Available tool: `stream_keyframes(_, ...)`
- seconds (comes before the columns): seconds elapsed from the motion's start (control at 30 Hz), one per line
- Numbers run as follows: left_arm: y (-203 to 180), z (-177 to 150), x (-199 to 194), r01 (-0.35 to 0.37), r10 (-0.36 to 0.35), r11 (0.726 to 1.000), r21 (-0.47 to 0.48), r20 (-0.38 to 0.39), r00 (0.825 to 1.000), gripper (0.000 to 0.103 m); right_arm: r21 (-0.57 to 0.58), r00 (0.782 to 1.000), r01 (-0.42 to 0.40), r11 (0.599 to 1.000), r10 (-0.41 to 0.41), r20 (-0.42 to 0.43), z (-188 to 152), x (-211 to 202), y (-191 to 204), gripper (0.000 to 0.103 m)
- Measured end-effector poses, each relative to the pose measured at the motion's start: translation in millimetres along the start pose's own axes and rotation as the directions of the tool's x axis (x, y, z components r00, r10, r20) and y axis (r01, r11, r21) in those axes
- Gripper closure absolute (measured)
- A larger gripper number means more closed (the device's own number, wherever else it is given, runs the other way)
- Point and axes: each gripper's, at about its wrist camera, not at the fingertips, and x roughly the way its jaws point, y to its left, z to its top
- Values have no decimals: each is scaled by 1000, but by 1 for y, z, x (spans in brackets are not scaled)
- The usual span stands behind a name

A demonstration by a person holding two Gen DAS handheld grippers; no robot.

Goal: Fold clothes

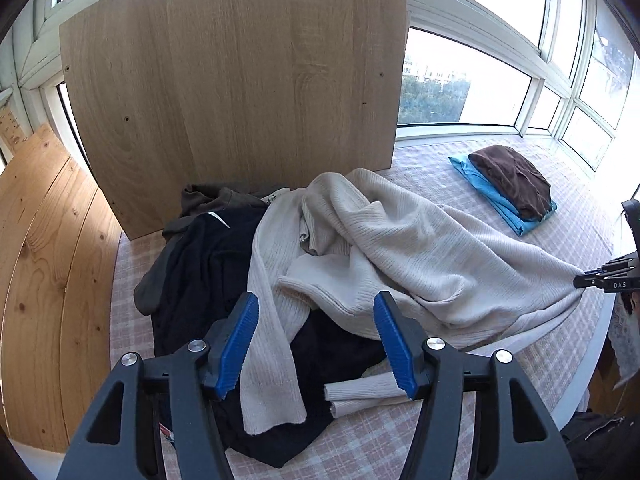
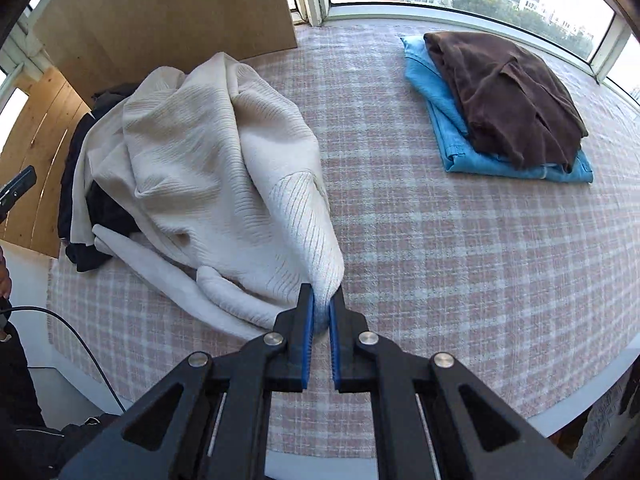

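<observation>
1. The right gripper [image 2: 322,312] is pinched tight on an edge of the cream ribbed sweater [image 2: 224,168], drawing the knit out taut toward the person. I judge this grip is meant to pull the garment free of the heap so it can be spread flat.
2. The left gripper [image 1: 316,340] hovers with its jaws spread wide, gripping nothing, just above a loose sleeve, probably placed to take a second hold.
3. The sweater lies crumpled across a dark navy garment [image 1: 200,272] and an olive-grey one [image 1: 208,200], all on the pink checked tablecloth [image 2: 440,260].
4. Count: three unfolded garments in the heap, two folded ones stacked well apart, a brown garment [image 2: 504,92] on a blue one [image 2: 452,136].
5. One wooden board [image 1: 240,80] stands behind the heap.
</observation>
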Motion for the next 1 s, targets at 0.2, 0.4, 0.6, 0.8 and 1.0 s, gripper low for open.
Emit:
stream_keyframes(0.2,-43,24,28,79,-75,992,102,-46,996,45,142,970,216,966,-196,-142,-87,-8,-62,96)
stream_keyframes(0.4,-121,57,63,192,-155,940,283,-149,977,45,226,962,242,944,-203,-180,-112,-3,-105,88)
stream_keyframes(0.6,-176,114,121,254,-165,868,426,-235,958,41,145,985,169,975,-170,-5,-56,19,-98,49)
stream_keyframes(0.8,-199,133,205,173,36,730,661,-289,957,41,38,993,102,994,-100,-60,-14,83,-80,49)
stream_keyframes(1.0,-178,136,277,326,15,743,585,-501,865,37,11,998,28,1000,-28,-54,21,107,-81,49)
